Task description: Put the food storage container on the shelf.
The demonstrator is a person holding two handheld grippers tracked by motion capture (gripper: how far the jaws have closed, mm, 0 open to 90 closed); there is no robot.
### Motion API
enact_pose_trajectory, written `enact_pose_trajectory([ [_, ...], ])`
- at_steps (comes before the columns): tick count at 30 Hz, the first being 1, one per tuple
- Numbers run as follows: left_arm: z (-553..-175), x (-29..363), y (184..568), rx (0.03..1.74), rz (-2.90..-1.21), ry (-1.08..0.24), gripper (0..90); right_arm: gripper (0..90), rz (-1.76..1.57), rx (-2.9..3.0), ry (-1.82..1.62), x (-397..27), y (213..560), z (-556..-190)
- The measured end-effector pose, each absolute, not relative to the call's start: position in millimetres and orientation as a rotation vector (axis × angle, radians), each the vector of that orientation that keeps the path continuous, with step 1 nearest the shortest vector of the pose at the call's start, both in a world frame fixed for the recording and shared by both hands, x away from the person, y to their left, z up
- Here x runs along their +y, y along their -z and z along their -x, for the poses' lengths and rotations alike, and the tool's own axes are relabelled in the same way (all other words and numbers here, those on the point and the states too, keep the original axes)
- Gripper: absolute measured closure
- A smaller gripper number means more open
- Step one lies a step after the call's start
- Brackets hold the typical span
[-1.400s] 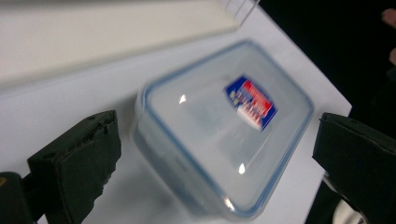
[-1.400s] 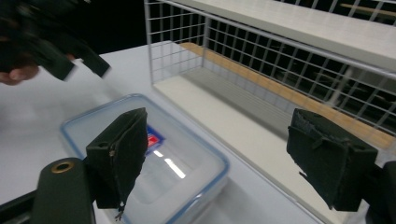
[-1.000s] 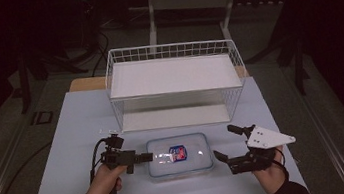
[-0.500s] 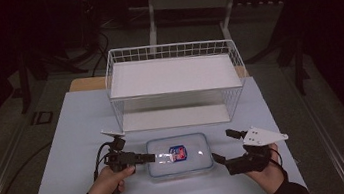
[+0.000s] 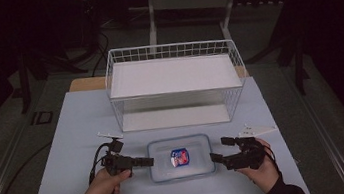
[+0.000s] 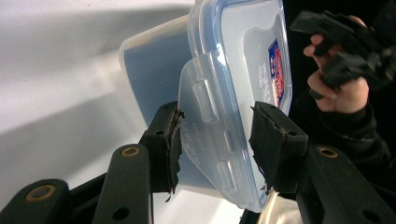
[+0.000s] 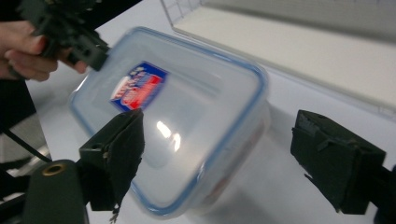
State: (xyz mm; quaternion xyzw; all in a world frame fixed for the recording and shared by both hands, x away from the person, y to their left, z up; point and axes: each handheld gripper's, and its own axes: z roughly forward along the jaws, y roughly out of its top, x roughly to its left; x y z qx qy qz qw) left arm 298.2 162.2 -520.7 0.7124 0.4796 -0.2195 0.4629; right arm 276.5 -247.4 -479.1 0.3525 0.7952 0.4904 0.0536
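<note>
Looking down on the bench (image 5: pixel 65 141), we see our clear container (image 5: pixel 181 157) lying flat near its front edge, before the white wire basket (image 5: pixel 174 84). Our left gripper (image 5: pixel 144 162) has just been closing and now clamps the side latch (image 6: pixel 205 135) of the container's lid. Our right gripper (image 5: pixel 216 154) stands wide, jaws just narrowing, astride the container's opposite end without pressing it.
</note>
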Motion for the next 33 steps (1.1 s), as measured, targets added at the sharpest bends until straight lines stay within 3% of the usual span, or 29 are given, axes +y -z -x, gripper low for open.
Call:
enact_pose_trajectory([
  [7, -291.5, 161.7, 515.4, 1.127, -1.788, 0.498, 55.7, 30.1, -1.290, 2.510, -1.553, -255.4, 493.7, -294.1],
  [15, -285.7, 160.8, 511.5, 1.090, -1.821, 0.460, 56.8, 35.4, -1.454, 2.601, -1.627, -255.7, 507.3, -304.5],
  [33, -279.1, 160.6, 511.4, 1.099, -1.806, 0.439, 57.3, 51.7, -1.500, 2.654, -1.696, -253.5, 512.0, -301.3],
])
